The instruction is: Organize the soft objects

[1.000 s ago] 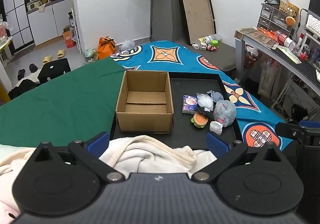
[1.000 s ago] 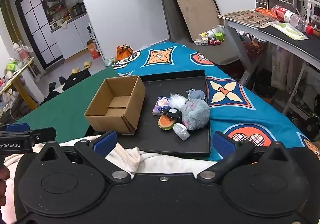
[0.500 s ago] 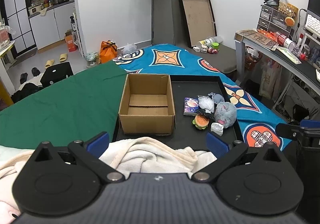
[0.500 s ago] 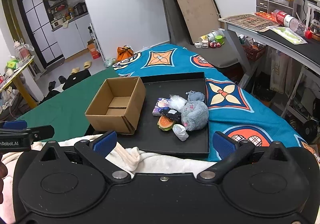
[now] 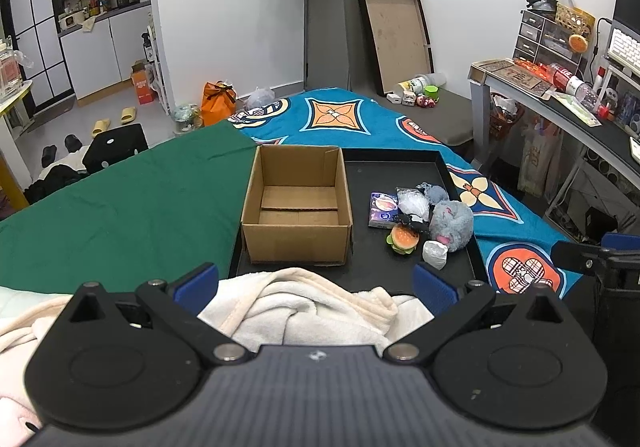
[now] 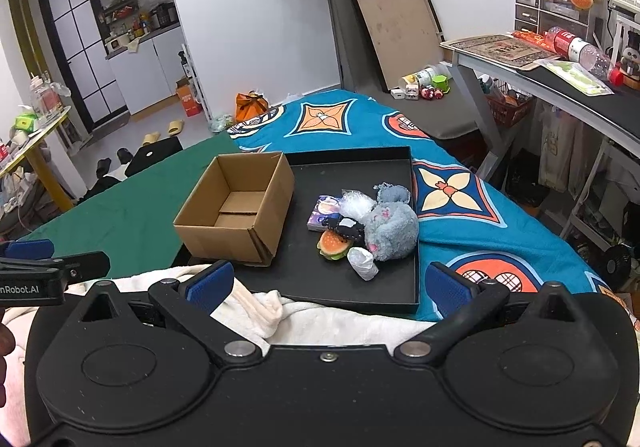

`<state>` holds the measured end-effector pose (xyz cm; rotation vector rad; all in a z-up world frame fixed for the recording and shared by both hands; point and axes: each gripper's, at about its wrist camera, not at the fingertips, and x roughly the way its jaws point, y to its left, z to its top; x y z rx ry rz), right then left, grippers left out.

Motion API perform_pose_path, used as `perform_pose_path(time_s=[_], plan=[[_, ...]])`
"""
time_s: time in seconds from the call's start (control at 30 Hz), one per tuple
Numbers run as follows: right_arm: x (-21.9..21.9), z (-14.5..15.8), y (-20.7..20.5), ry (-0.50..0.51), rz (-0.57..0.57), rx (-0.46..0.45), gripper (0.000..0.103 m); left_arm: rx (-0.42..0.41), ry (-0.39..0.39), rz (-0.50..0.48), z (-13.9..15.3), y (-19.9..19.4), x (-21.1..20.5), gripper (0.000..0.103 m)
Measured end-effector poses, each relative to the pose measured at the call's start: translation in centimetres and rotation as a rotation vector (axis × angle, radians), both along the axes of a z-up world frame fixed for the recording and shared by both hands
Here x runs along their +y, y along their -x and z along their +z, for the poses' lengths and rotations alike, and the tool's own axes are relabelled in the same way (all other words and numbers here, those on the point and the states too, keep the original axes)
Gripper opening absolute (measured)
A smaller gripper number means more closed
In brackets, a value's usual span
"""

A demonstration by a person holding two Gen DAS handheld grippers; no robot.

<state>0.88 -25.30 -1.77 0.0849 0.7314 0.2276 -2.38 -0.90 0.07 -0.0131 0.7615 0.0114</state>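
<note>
Both your left hand-held gripper (image 5: 316,283) and right hand-held gripper (image 6: 328,285) hang with jaws wide apart and empty, short of the black tray (image 6: 396,287) on the bed. The fluffy grey plush toy (image 6: 390,233) sits at three o'clock from the open brown cardboard box (image 6: 240,215), and it looks light and squashy, so pinch its round body. Soft burger toy (image 6: 333,245), white wrapped lump (image 6: 363,262) and purple packet (image 6: 326,212) crowd against it, while cream fleece (image 5: 304,307) bunches at six o'clock.
</note>
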Motion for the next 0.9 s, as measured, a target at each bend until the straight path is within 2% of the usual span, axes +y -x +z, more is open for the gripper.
perform_pose_path(time_s=[0.9], plan=[[-0.32,-0.34,0.64,0.004,-0.008,0.0,0.103,-0.009,-0.022,0.003,0.01,0.79,0.09,0.102]])
